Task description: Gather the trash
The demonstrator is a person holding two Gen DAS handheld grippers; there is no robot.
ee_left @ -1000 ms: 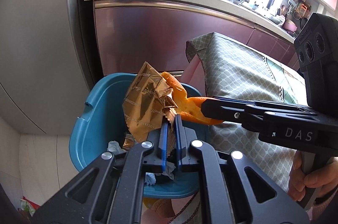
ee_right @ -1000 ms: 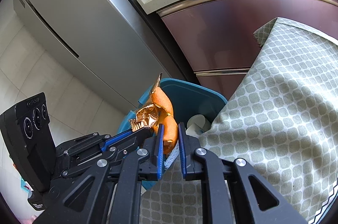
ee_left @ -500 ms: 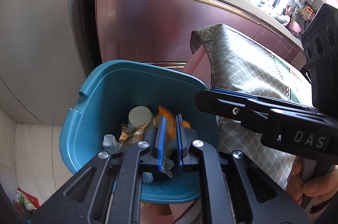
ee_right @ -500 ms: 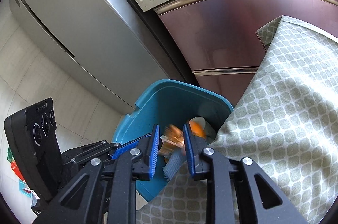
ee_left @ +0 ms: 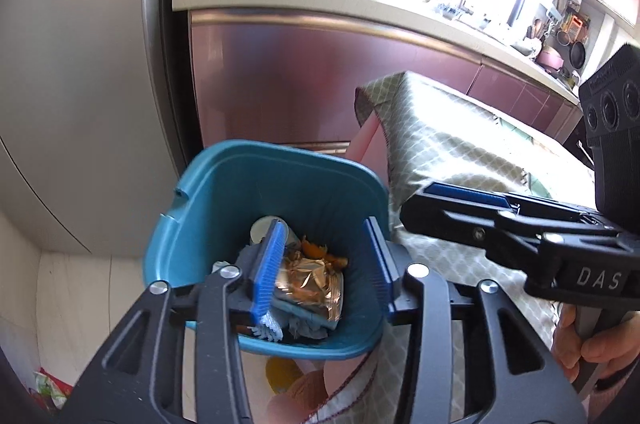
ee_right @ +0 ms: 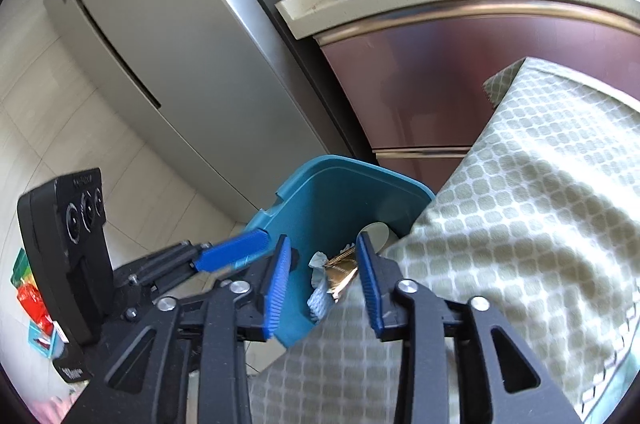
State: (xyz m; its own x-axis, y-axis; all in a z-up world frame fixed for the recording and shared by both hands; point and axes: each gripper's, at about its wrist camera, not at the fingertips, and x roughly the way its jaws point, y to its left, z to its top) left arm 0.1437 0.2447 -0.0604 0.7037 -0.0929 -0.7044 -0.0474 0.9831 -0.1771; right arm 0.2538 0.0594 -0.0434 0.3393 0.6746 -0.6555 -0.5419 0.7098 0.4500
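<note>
Over the teal bin [ee_left: 208, 208] I hold both tools, and both pairs of fingers stand wide with nothing between them. My left gripper [ee_left: 326, 264] looks straight down into the bin; my right gripper [ee_right: 322, 284] sits at the edge where the checked tablecloth [ee_right: 520, 192] meets the rim. The trash lies inside: a crumpled gold foil wrapper [ee_left: 310, 284] on top, orange peel [ee_left: 320, 252] just beyond it, bluish tissue [ee_left: 304, 328] at the near side and a pale round lid or cup [ee_left: 262, 228] at the back.

Judging from this, the drop is made, so doing the step well means lifting both tools straight up, jaws wide, so no fingertip catches the foil and drags it out. I should also keep my right tool off the cloth edge, which hangs touching the bin.

As for writing, "DAS" [ee_left: 600, 280] is printed in pale letters on the body of my right tool, seen from the left camera. The wrapper carries print, but it is too crumpled to read. A small label on the left tool's base in the right view is too blurred to make out.
</note>
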